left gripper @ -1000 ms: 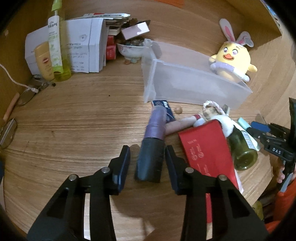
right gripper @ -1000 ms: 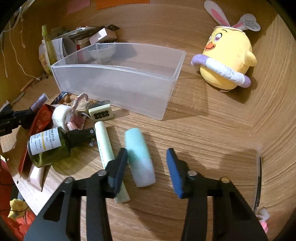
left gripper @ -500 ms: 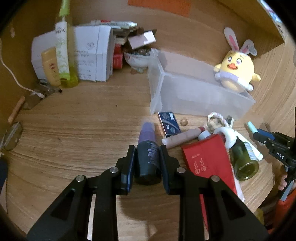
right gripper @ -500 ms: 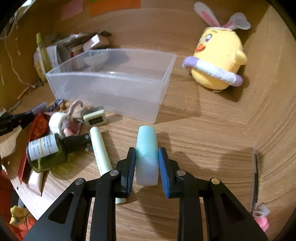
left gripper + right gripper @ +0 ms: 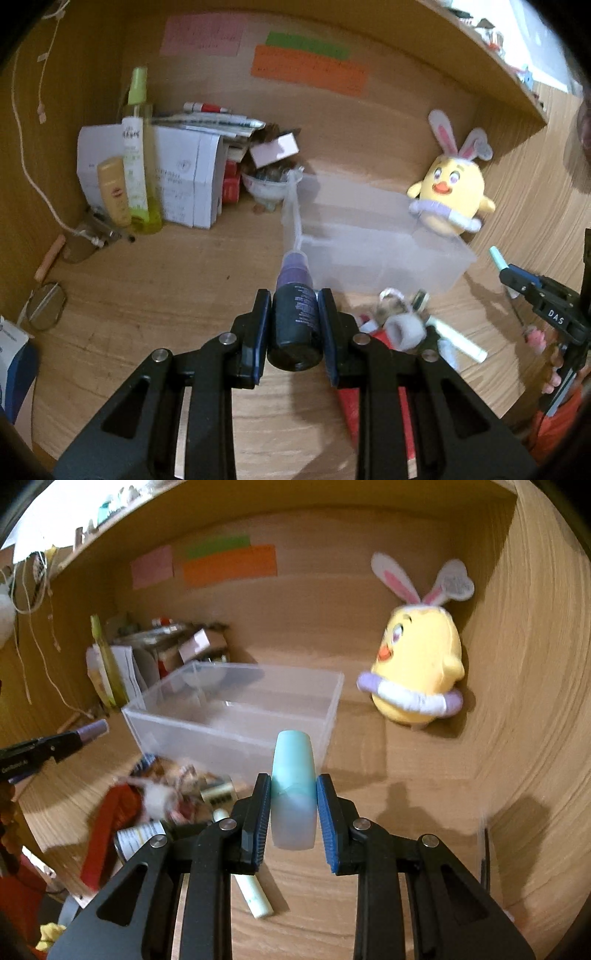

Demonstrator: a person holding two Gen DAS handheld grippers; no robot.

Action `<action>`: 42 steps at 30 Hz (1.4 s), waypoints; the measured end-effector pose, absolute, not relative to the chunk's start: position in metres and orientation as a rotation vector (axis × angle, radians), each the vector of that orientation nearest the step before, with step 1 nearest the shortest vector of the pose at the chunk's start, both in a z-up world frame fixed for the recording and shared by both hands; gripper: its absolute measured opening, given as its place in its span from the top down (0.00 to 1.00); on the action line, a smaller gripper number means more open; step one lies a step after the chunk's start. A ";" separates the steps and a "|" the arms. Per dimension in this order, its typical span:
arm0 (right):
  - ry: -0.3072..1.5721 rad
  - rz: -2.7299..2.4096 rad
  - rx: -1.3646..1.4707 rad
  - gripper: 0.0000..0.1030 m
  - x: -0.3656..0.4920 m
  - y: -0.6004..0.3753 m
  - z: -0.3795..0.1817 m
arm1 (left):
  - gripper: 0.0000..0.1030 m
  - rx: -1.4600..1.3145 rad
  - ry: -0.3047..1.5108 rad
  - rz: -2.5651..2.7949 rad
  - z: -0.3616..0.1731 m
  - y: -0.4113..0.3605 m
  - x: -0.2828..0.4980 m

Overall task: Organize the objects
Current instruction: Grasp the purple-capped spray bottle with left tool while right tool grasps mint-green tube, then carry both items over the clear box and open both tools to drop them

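My left gripper [image 5: 294, 325] is shut on a dark bottle with a purple cap [image 5: 295, 317], lifted off the wooden desk and pointing at the near corner of a clear plastic bin [image 5: 373, 240]. My right gripper [image 5: 293, 801] is shut on a pale mint tube [image 5: 293, 790], also raised, just in front of the clear plastic bin [image 5: 236, 716]. Each gripper shows at the edge of the other's view: the right one [image 5: 517, 275] and the left one [image 5: 74, 738]. A pile of small items [image 5: 166, 801] lies on the desk before the bin.
A yellow bunny-eared plush [image 5: 417, 679] sits right of the bin against the back wall. White boxes [image 5: 184, 177], a green spray bottle [image 5: 136, 155] and a bowl [image 5: 266, 188] crowd the back left corner. A green bottle [image 5: 142, 836], red packet [image 5: 110, 819] and mint stick [image 5: 255, 897] lie in front.
Both grippers closed on their objects, the left on the purple-capped bottle and the right on the mint tube, then rose off the desk and tilted up towards the bin.
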State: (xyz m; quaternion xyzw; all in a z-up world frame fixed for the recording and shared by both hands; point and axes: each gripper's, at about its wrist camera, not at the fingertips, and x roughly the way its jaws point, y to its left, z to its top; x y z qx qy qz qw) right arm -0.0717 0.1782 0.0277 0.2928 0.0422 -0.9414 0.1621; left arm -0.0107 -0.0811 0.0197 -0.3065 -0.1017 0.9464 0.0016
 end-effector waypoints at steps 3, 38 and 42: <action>0.123 -2.689 0.793 0.78 -0.075 0.173 0.037 | 0.75 -0.931 -0.320 2.971 0.028 -0.077 -0.015; 0.180 -2.630 0.773 0.78 -0.179 0.100 0.069 | 0.75 -0.957 -0.300 2.899 0.055 -0.059 -0.123; 0.178 -2.606 0.864 0.78 -0.196 0.101 0.049 | 0.75 -1.037 -0.298 2.871 0.040 -0.059 -0.141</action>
